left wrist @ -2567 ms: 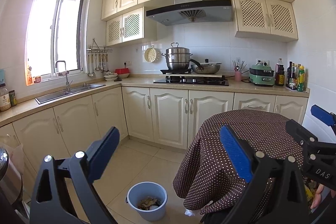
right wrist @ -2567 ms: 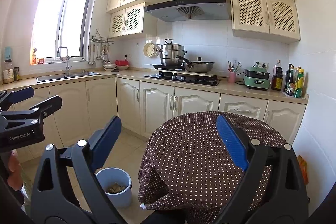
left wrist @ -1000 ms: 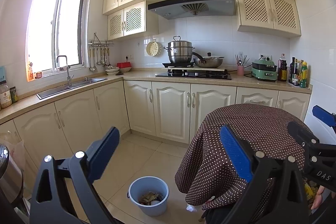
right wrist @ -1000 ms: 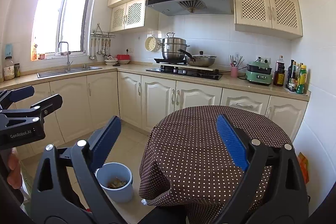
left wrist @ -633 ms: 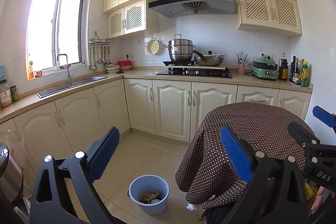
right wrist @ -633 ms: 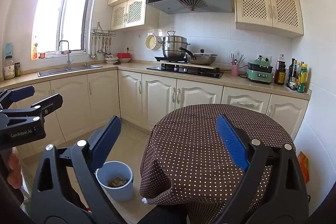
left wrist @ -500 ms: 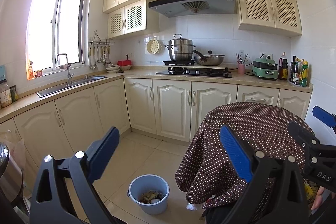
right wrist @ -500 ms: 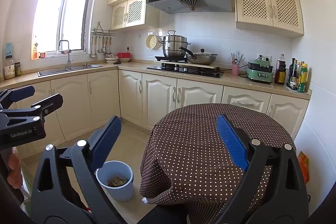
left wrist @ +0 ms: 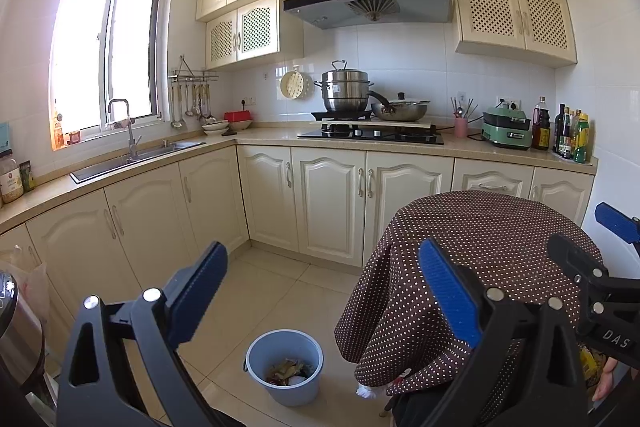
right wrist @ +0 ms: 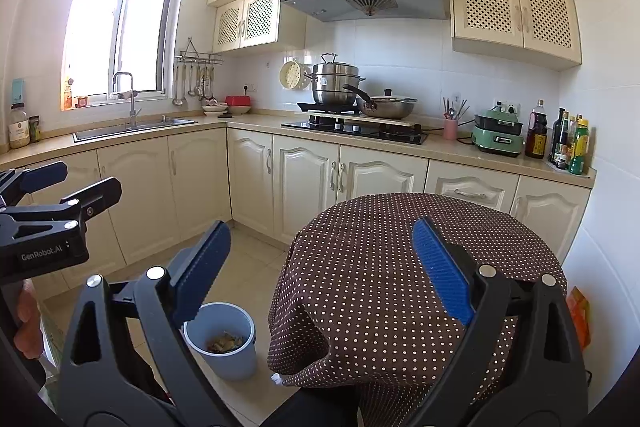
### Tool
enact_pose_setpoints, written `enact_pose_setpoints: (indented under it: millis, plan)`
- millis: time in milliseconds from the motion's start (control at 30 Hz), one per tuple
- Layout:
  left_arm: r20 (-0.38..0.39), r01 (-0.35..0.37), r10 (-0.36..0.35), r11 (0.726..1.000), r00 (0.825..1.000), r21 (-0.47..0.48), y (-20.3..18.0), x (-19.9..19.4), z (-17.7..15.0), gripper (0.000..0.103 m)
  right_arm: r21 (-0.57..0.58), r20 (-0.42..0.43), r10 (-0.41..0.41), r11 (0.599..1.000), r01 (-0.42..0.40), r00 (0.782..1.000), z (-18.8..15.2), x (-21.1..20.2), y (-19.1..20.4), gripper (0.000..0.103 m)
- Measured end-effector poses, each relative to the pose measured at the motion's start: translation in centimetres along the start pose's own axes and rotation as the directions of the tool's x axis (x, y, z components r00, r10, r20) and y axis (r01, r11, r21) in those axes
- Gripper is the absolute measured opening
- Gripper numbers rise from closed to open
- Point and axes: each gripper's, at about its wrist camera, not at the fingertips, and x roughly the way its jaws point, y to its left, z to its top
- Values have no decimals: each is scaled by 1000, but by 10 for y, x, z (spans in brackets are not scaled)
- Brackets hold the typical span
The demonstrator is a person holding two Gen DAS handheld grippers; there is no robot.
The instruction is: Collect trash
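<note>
**One bin, two empty grippers above the kitchen floor**

We count one round pale-blue plastic bin [left wrist: 284, 367] on the beige tiled floor, just left of one round table draped in a brown white-dotted cloth [left wrist: 472, 267]. Scraps of brownish trash [left wrist: 289, 371] lie inside it. Our left black gripper with blue pads [left wrist: 323, 293] hangs raised, jaws wide apart, holding nothing. Our right black, blue-padded gripper [right wrist: 322, 263] hangs level over the cloth, jaws likewise spread and empty.
</note>
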Motion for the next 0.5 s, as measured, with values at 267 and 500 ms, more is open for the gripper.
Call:
enact_pose_setpoints:
  millis: [267, 500]
  plan:
    - [-9, -2, 2, 1000, 1000, 1, 4, 5, -1, 95, 0, -8, 2, 1000, -2, 1000, 0, 4, 2, 91]
    - [-31, -7, 7, 1000, 1000, 4, 7, 15, -6, 95, 6, -31, 4, 1000, -4, 1000, -4, 15, 1, 91]
